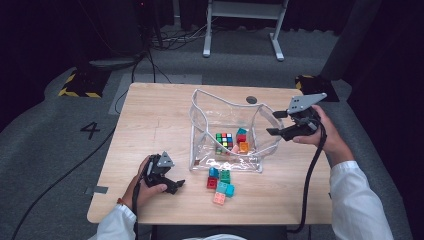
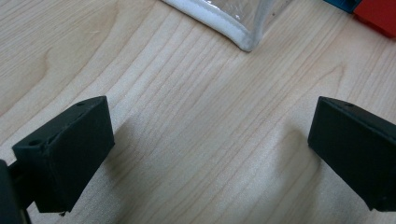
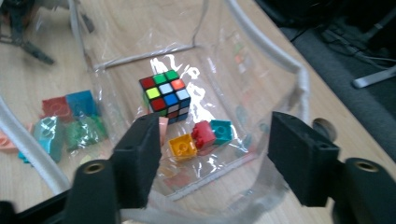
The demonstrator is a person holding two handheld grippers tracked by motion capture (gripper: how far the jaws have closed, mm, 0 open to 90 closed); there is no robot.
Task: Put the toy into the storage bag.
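The surface (image 1: 150, 130) carries a clear bag (image 1: 227, 107) standing open, and the work in hand looks like loading small toys into it. Inside the bag, just ahead of and below the right gripper's (image 3: 212, 158) fingers, lie a puzzle cube (image 3: 165, 95) and a few bricks: yellow (image 3: 183, 147), red (image 3: 202, 134) and teal (image 3: 221, 130). Those fingers stand wide apart over the bag's mouth with nothing between them; no earlier picture is at hand to say more of them.

A loose pile (image 1: 221, 184) of bricks lies outside the bag on the surface, between the two grippers and near the bag's front edge. The left gripper (image 2: 210, 154) rests low on the surface, its fingers wide and empty, the bag's corner (image 2: 247, 43) ahead of them.

By my judgement the job is partly done: the cube and several bricks are in, and the outside pile is left to move.
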